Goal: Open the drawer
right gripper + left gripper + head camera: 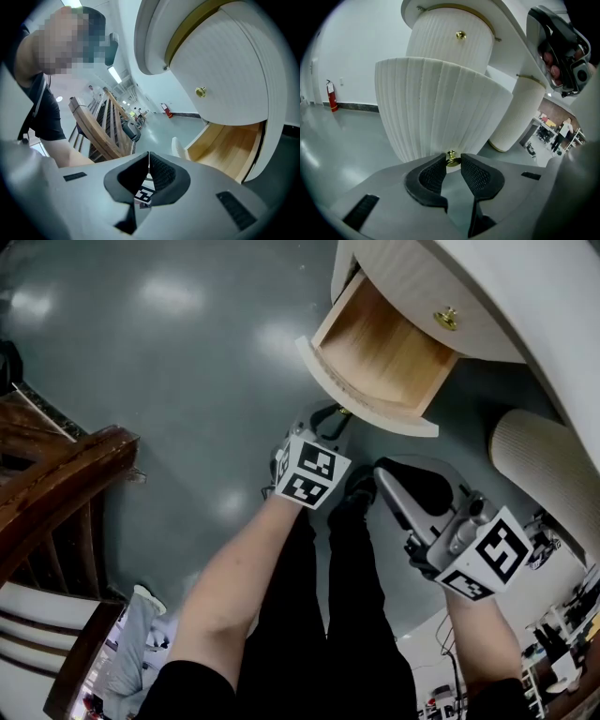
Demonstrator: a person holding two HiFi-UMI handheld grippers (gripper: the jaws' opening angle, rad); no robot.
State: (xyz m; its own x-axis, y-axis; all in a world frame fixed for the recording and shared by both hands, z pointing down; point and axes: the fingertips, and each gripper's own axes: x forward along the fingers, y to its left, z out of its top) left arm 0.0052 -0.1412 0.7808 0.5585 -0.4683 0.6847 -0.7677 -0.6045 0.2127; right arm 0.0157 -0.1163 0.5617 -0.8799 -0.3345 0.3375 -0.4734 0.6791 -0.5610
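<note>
- A glossy grey floor (159, 371) runs under everything. One white cabinet (553, 306) with ribbed fronts stands at the upper right of your head view, and a dark wooden slatted frame (66, 474) is at the left edge.
- Count two drawers. The upper drawer (403, 282) sits flush and closed. The lower drawer (364, 390) stands pulled well out over the floor.
- There are two brass knobs, one per drawer. The upper knob (461, 34) is free, and the lower knob (451, 158) sits at the tips of your left gripper.
- You hold two grippers, each carrying a marker cube (311, 470).
- Your left gripper (453, 164) is clenched on the lower knob, with a pad touching it on either side.
- Your right gripper (149, 158) has its jaws pressed together with nothing between them. It hangs apart from the cabinet, beside the left one.
- Inside the lower drawer only pale bare wood shows, on the bottom and side walls.
- The head view looks down into that drawer, while the left gripper view sees just its curved ribbed front.
- The left gripper view also shows a red fire extinguisher (331, 96) by the far wall and one round ribbed column (516, 117) beside the cabinet.
- The right gripper view shows the drawer's wooden inside from the side, under the closed upper drawer. It also shows a marker cube through the gap below its pads.
</note>
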